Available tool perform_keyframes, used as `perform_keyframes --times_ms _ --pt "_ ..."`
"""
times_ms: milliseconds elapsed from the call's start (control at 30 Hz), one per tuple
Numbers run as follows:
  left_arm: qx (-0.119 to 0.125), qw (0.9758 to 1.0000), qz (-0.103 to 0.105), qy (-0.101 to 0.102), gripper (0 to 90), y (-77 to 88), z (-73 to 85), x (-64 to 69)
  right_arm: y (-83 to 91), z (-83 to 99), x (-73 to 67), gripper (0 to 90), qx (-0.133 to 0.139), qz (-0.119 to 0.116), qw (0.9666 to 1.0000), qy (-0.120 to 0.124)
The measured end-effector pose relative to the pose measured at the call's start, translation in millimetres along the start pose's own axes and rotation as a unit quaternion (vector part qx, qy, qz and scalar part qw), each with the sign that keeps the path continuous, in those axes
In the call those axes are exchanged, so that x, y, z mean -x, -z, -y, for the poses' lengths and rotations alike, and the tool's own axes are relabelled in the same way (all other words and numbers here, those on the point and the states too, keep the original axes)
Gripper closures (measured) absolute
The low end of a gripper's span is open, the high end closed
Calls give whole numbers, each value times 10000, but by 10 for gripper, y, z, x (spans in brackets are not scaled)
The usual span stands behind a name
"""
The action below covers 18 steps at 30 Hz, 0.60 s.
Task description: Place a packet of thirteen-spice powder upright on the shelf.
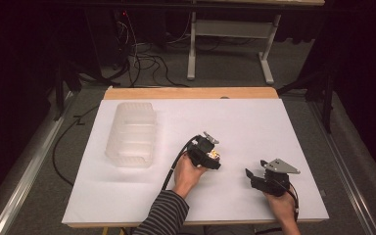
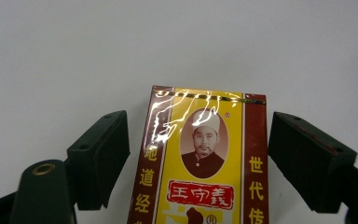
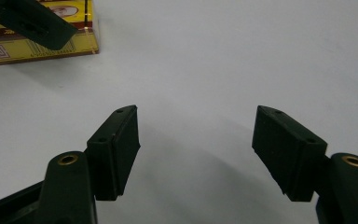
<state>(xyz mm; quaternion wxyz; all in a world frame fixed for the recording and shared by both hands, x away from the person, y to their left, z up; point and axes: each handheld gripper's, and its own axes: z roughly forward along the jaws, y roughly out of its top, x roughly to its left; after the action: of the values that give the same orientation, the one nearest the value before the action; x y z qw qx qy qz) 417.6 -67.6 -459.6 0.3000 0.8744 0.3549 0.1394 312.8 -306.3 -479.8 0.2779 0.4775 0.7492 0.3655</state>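
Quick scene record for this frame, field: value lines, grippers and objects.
left gripper: open, jaws on either side of the yellow box, gaps on both sides
yellow box: red and yellow printed packet with an oval portrait, lying on the white table
right gripper: open, nothing between its jaws, over bare table
clear plastic bin: far left part of the table, apart from both grippers
white table: bears everything

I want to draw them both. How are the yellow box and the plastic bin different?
The box is yellow and red with printed writing and a picture; the bin is clear and plain. The box looks much smaller than the bin. The box lies between the open left gripper's fingers; the bin sits apart, with neither gripper at it. Both rest on the white table.
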Motion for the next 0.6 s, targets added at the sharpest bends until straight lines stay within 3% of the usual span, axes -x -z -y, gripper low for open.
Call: perform_keyframes --times_ms 233,600 --pt "16 9999 82 62 242 -20 2 -19 -1 0 -1 321 11 5 10000 1" --pt "-1 9999 2 -127 317 -12 14 4 -1 0 -1 321 14 6 10000 9"
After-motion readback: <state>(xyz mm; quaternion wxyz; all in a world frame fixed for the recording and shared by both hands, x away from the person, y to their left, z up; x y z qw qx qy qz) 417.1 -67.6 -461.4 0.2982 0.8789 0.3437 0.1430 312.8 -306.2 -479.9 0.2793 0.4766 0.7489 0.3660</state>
